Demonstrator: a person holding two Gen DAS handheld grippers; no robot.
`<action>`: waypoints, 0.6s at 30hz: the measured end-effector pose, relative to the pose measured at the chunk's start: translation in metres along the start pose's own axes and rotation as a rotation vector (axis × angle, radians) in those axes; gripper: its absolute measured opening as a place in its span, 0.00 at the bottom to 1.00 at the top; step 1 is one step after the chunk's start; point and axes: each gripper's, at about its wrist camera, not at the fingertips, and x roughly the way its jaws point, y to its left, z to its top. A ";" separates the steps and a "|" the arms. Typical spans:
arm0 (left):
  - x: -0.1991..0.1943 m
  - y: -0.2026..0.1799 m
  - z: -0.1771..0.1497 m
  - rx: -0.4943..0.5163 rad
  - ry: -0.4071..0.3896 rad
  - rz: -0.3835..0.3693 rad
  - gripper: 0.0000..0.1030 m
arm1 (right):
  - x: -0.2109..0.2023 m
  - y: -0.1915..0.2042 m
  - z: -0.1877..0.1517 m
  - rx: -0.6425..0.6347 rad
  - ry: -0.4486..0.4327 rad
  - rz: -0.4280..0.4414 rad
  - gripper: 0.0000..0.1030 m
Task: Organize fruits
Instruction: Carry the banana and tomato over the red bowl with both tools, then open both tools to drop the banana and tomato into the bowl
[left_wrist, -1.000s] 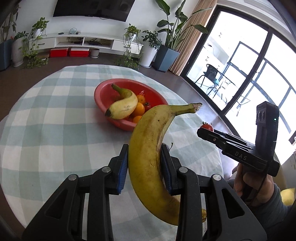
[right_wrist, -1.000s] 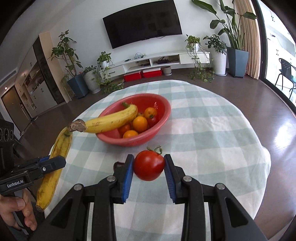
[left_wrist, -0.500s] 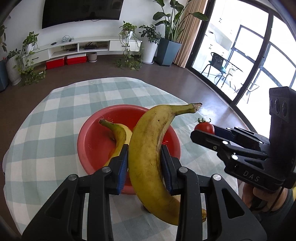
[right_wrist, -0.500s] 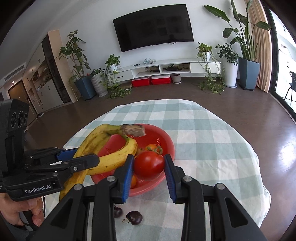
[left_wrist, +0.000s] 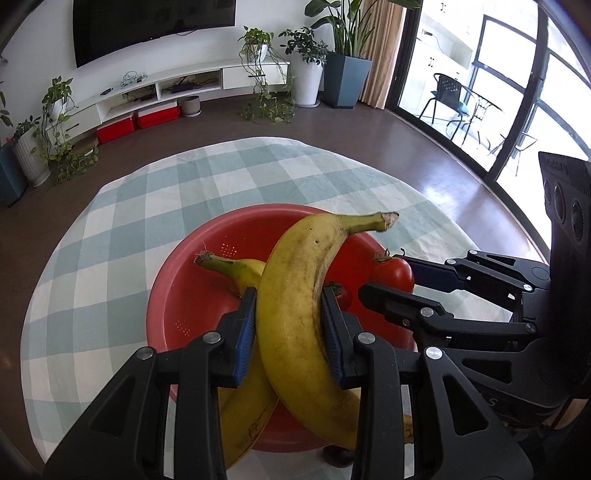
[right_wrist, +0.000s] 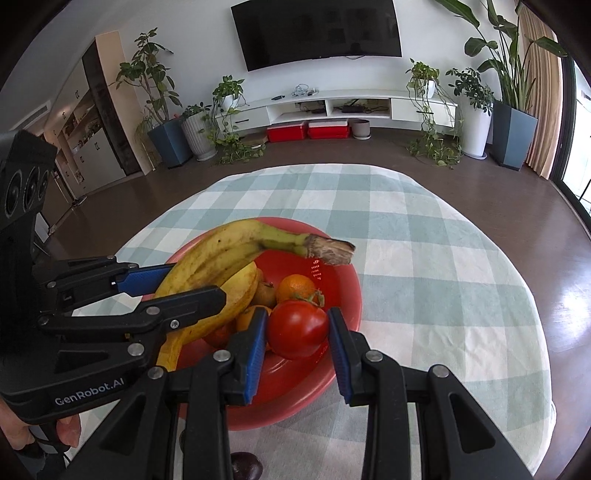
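Observation:
My left gripper (left_wrist: 290, 328) is shut on a large yellow banana (left_wrist: 299, 295) and holds it over the red bowl (left_wrist: 184, 295). A second banana (left_wrist: 236, 269) lies in the bowl beneath it. My right gripper (right_wrist: 297, 332) is shut on a red tomato (right_wrist: 297, 328) and holds it over the bowl's near right side (right_wrist: 343, 295). Small oranges (right_wrist: 295, 286) lie in the bowl. The held banana (right_wrist: 229, 254) and left gripper (right_wrist: 147, 295) show at left in the right wrist view. The tomato (left_wrist: 393, 273) and right gripper (left_wrist: 399, 280) show at right in the left wrist view.
The bowl stands on a round table with a green-and-white checked cloth (right_wrist: 424, 258). A dark cherry (right_wrist: 245, 465) lies on the cloth in front of the bowl. Beyond the table are brown floor, plants and a TV shelf.
Both grippers have moved forward from in front of the bowl to over it, carrying the banana and the tomato. The cherries on the cloth have slid toward the bottom of the view.

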 end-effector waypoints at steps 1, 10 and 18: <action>0.002 0.000 0.000 0.003 -0.002 0.002 0.30 | 0.002 -0.001 -0.001 -0.003 0.000 -0.002 0.34; 0.005 0.001 0.001 0.020 -0.009 0.000 0.31 | 0.004 -0.002 -0.002 -0.018 -0.029 -0.007 0.35; 0.004 0.000 -0.001 0.006 -0.022 0.000 0.34 | 0.004 -0.004 -0.003 -0.017 -0.039 0.004 0.35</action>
